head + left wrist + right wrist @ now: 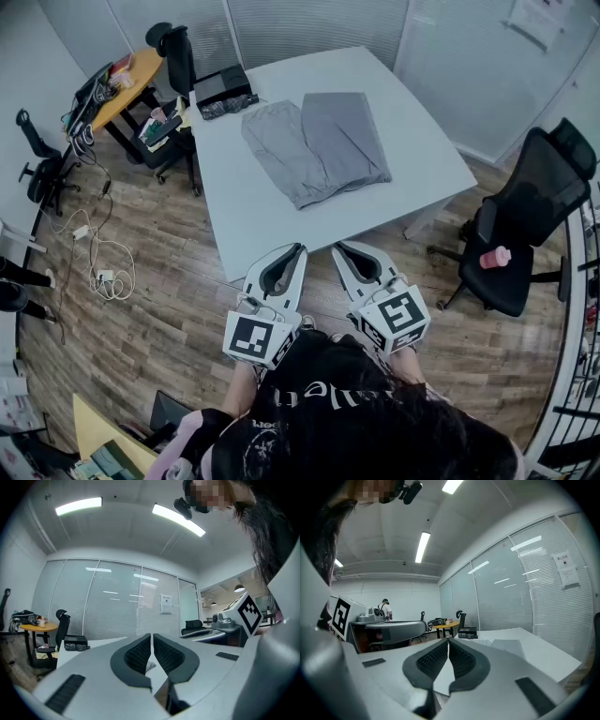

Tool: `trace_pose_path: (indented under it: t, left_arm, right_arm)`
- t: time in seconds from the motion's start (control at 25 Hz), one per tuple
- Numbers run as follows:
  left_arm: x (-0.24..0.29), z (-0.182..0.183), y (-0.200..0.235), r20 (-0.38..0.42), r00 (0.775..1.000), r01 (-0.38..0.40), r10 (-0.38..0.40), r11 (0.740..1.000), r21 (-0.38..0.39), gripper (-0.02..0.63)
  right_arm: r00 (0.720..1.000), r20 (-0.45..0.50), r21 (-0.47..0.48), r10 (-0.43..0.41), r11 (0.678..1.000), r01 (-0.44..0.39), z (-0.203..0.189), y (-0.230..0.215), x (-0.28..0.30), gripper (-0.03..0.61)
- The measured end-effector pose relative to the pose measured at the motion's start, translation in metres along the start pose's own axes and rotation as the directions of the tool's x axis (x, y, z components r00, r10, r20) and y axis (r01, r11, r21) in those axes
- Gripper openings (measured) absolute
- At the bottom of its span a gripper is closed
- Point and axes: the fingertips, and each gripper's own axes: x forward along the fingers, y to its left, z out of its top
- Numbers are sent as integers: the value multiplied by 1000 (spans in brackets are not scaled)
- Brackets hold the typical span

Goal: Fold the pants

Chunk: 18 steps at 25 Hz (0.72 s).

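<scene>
Grey pants lie spread flat on the white table, both legs side by side and pointing toward me. My left gripper and right gripper hover side by side just short of the table's near edge, well apart from the pants. Both are shut with nothing between the jaws. In the left gripper view the gripper has its ribbed pads meeting at the tip. In the right gripper view the gripper looks the same, and the pants show as a flat grey patch on the table.
A black box and a dark bundle sit at the table's far left corner. A black office chair stands to the right, another chair by a small orange desk at the far left. Cables lie on the wooden floor.
</scene>
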Motion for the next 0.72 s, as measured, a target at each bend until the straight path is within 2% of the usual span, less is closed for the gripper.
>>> trace_pose_path:
  t: [0.72]
  left_arm:
    - [-4, -8, 51, -14, 1000, 14, -15, 1000, -3, 35]
  right_arm:
    - [1000, -10, 46, -9, 999, 9, -4, 13, 49, 26]
